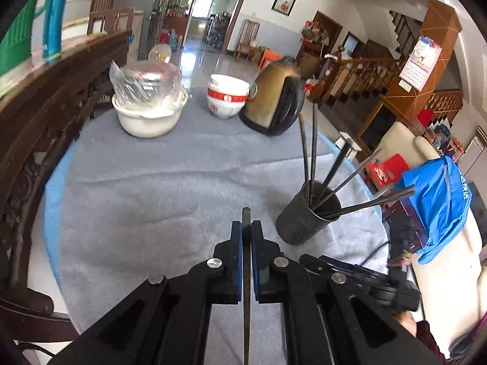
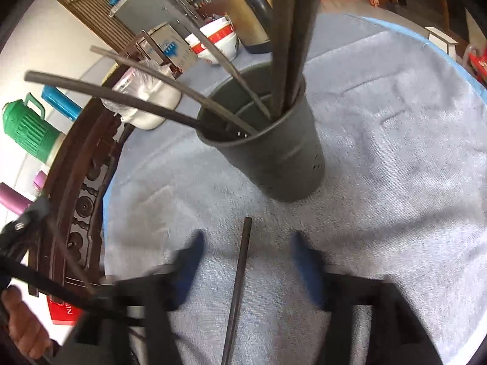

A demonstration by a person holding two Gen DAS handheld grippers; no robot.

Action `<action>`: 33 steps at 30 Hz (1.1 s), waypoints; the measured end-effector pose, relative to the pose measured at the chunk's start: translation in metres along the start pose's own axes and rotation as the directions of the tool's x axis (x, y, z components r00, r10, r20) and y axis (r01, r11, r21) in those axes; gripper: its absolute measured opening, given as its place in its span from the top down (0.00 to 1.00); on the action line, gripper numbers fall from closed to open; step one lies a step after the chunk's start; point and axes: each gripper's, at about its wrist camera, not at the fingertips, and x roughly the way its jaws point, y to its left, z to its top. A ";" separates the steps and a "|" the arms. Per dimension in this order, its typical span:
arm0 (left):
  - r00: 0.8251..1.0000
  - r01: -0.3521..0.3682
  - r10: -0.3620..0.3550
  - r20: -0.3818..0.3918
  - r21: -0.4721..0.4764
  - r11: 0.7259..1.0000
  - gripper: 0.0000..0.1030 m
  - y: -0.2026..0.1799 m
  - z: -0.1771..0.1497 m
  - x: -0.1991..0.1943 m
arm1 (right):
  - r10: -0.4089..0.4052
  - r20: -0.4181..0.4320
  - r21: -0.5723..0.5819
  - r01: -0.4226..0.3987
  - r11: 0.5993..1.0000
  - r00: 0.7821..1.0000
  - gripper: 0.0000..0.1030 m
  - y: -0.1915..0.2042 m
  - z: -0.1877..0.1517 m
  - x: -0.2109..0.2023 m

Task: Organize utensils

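Your left gripper (image 1: 247,234) has its fingers clamped on one thin dark chopstick (image 1: 247,273), while your right gripper (image 2: 245,261) has its fingers spread wide, a second dark chopstick (image 2: 239,286) lying loose between them on the grey cloth (image 2: 395,140). The dark perforated holder (image 2: 280,158), bristling with splayed chopsticks, stands near the desk's right edge. Open cloth stretches left toward the carved wooden chair back (image 1: 45,115); bowls and a kettle (image 1: 274,97) line the far edge.

Right gripper (image 2: 245,261) fingers motion-blurred; chopstick (image 2: 237,289) below holder (image 2: 268,152) runs off bottom edge, possibly unheld.
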 end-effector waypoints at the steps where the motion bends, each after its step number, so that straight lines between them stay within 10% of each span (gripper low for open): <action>1: 1.000 -0.005 0.005 0.012 0.008 1.000 0.95 0.000 -0.003 -0.007 | 0.001 0.011 -0.006 -0.001 1.000 1.000 0.36 0.004 -0.001 0.003; 4: 0.999 -0.017 0.017 0.039 0.016 1.000 0.95 0.001 -0.010 -0.022 | -0.077 -0.013 -0.072 0.076 0.995 0.997 0.65 0.017 0.000 0.016; 16: 0.995 -0.039 0.035 0.097 0.046 0.998 0.95 -0.005 -0.026 -0.048 | -0.252 -0.091 -0.160 0.235 0.959 0.963 0.91 0.041 -0.003 0.064; 33: 0.992 -0.075 0.073 0.098 0.024 0.997 0.94 -0.005 -0.027 -0.050 | 0.046 0.161 -0.165 -0.019 0.986 0.986 0.93 0.062 -0.004 -0.036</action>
